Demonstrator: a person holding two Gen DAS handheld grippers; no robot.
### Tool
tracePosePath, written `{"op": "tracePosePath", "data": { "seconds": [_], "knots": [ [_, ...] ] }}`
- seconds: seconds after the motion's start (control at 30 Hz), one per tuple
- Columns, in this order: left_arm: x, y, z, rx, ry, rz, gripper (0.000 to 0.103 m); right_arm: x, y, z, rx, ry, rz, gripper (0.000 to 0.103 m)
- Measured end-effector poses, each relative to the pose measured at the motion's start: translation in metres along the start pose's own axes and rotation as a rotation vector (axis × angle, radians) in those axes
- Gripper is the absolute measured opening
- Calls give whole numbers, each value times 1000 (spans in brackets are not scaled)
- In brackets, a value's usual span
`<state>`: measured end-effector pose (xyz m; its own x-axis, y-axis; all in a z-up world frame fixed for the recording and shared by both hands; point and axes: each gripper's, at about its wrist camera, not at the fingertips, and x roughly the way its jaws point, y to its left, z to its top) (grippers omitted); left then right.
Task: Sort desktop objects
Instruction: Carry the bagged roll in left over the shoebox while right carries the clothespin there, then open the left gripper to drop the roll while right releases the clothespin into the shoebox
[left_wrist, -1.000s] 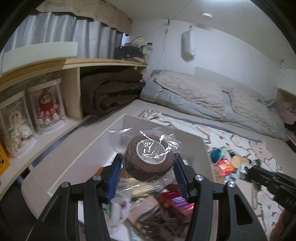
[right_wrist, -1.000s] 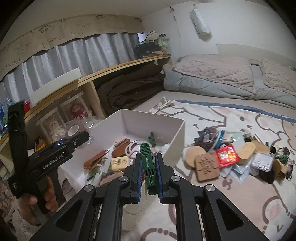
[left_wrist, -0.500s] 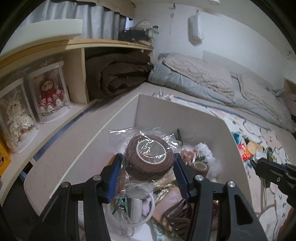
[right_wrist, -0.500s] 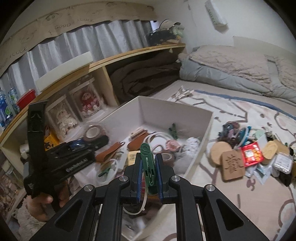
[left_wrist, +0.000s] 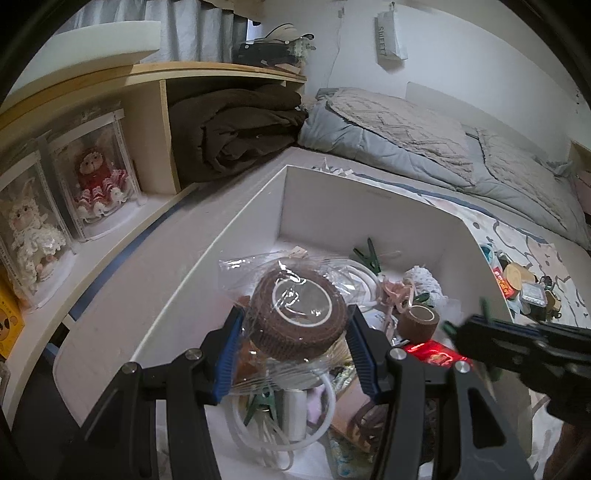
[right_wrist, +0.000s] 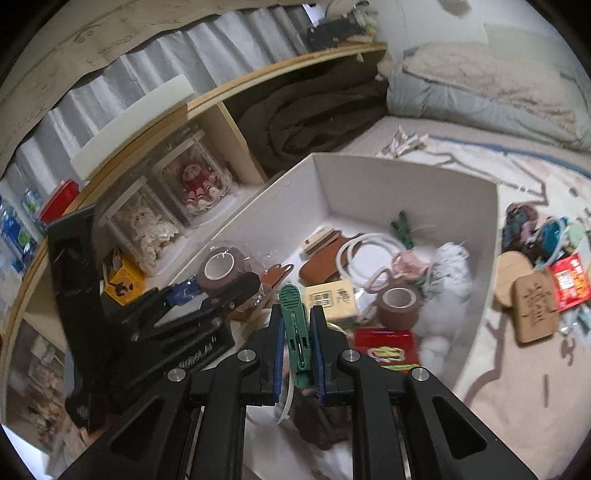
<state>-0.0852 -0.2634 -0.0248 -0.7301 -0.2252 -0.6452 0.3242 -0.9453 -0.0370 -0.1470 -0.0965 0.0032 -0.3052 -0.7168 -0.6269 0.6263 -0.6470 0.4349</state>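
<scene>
A brown bandage roll (left_wrist: 295, 334) in clear crinkled wrap sits between the blue pads of my left gripper (left_wrist: 295, 320), which is shut on it above the near left part of the white box (left_wrist: 354, 206). In the right wrist view that roll (right_wrist: 221, 267) and the left gripper (right_wrist: 207, 291) hang at the box's left wall. My right gripper (right_wrist: 297, 314) is shut on a green clothespin (right_wrist: 293, 308) standing upright between its pads, over the near end of the white box (right_wrist: 406, 184). The right gripper (left_wrist: 480, 328) enters the left wrist view blurred from the right.
The box holds a small brown tape roll (right_wrist: 399, 306), a red packet (right_wrist: 386, 345), white hoops, a fluffy white thing and another green clip (left_wrist: 369, 254). On the rug to the right lie a wooden plaque (right_wrist: 533, 306) and several small items. A shelf with cased dolls (left_wrist: 96, 177) runs along the left.
Both grippers have come in over the box and sunk a little. The right one swung left from the rug side with the clothespin. Both grips are unchanged.
</scene>
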Motion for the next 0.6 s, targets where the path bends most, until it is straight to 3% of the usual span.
{"op": "tracePosePath", "data": {
  "seconds": [0.37,0.6],
  "knots": [
    [1,2,0,26,1,1,54,37,-10,11,72,109,-65,14],
    [6,7,-1,0,22,-7,54,32,-14,13,66,88,-95,14]
  ]
}}
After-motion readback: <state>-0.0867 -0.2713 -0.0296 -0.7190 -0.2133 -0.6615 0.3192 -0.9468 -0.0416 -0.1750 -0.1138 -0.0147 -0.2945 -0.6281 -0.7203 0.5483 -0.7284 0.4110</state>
